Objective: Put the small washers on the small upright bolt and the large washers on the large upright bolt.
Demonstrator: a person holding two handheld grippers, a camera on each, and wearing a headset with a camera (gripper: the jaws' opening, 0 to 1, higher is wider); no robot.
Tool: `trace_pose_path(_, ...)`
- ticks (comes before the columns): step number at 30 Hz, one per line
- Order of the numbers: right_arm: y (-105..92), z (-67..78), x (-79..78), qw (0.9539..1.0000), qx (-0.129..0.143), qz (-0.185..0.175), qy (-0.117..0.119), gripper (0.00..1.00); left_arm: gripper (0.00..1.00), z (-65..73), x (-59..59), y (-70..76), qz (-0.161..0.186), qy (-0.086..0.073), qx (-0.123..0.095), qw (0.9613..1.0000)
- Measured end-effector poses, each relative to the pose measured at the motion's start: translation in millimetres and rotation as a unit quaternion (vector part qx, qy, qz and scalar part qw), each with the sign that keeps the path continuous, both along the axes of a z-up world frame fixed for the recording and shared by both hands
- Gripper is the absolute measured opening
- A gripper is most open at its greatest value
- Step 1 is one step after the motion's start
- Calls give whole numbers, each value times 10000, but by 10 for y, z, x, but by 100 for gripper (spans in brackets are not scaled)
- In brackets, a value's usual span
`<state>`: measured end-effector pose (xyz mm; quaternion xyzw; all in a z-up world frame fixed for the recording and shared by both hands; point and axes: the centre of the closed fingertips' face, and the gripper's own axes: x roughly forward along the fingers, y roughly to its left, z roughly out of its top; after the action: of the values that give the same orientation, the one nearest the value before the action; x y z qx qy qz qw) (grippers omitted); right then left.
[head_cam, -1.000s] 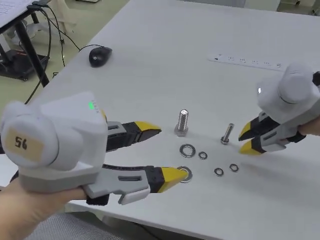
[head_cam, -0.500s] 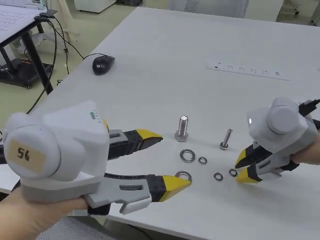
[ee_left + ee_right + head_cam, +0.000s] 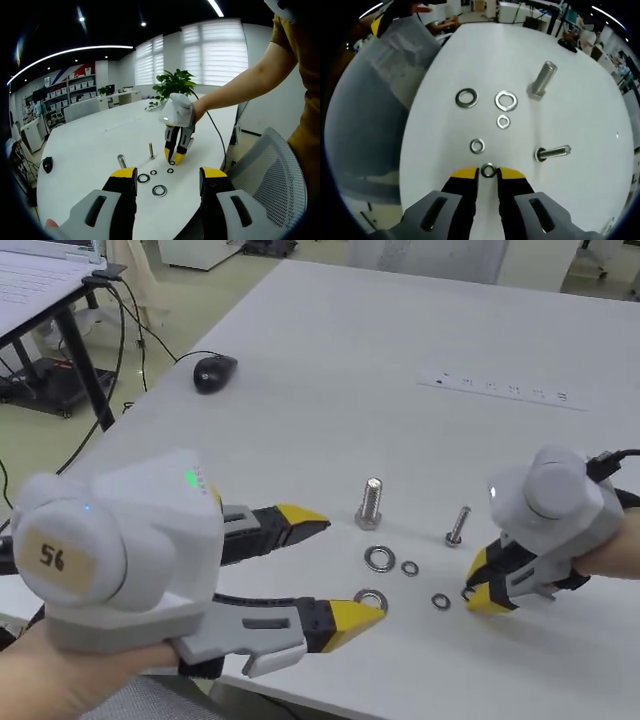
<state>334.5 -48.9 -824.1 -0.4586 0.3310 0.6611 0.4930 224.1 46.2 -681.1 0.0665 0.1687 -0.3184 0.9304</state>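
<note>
White table (image 3: 300,360) | left gripper (image 3: 350,567): jaws spread wide, one tip beside a large washer (image 3: 371,598) | right gripper (image 3: 488,176): jaws narrowed either side of a small washer (image 3: 488,170) lying flat near the small bolt (image 3: 552,152); whether they pinch it, cannot tell | large bolt (image 3: 371,503) upright between the grippers.

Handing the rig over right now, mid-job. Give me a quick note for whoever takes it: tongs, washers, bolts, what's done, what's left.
Left tongs: open, empty, held over the near side of the table, with the near large washer by one tip.
Right tongs: down at the table, tips on either side of a small washer. Cannot tell whether it is clamped.
Far large washer, second small washer and third small washer lie flat in front of the bolts.
Large bolt and small bolt stand bare.
Done: nothing threaded.
Left: all five washers.
</note>
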Motion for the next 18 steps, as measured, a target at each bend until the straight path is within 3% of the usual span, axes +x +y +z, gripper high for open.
trace_pose_path(18, -23, 2, 20, 9997, -230, 15, -52, 12, 49, -24, 30, -16, -44, 27, -1, 10000)
